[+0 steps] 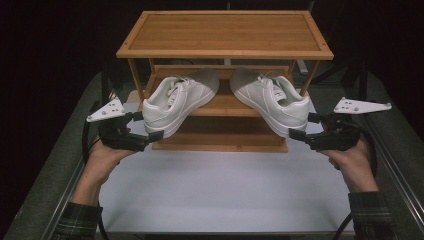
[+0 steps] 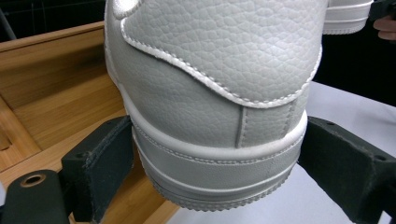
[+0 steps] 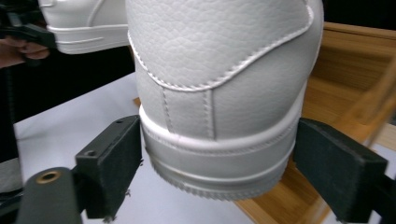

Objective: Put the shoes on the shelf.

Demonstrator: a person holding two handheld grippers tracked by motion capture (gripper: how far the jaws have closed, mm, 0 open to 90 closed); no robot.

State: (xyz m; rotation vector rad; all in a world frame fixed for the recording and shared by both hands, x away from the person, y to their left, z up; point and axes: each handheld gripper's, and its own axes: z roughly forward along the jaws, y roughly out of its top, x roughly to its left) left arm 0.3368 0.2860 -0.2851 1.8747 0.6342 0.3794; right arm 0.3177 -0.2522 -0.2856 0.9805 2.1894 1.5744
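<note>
Two white sneakers are held by their heels in front of a bamboo shoe rack (image 1: 225,52). My left gripper (image 1: 145,126) is shut on the heel of the left sneaker (image 1: 176,102), whose toe points up and in over the rack's lower shelf (image 1: 222,105). My right gripper (image 1: 306,126) is shut on the heel of the right sneaker (image 1: 272,100), toe angled inward likewise. In the left gripper view the left sneaker's heel (image 2: 215,107) sits squeezed between both black jaws. The right gripper view has the right sneaker's heel (image 3: 219,102) pinched the same way.
The rack stands at the far middle of a white table top (image 1: 220,185), its top shelf bare. Dark metal rails (image 1: 395,170) run along both table sides. The other sneaker (image 3: 84,25) and hand show at the top left of the right gripper view.
</note>
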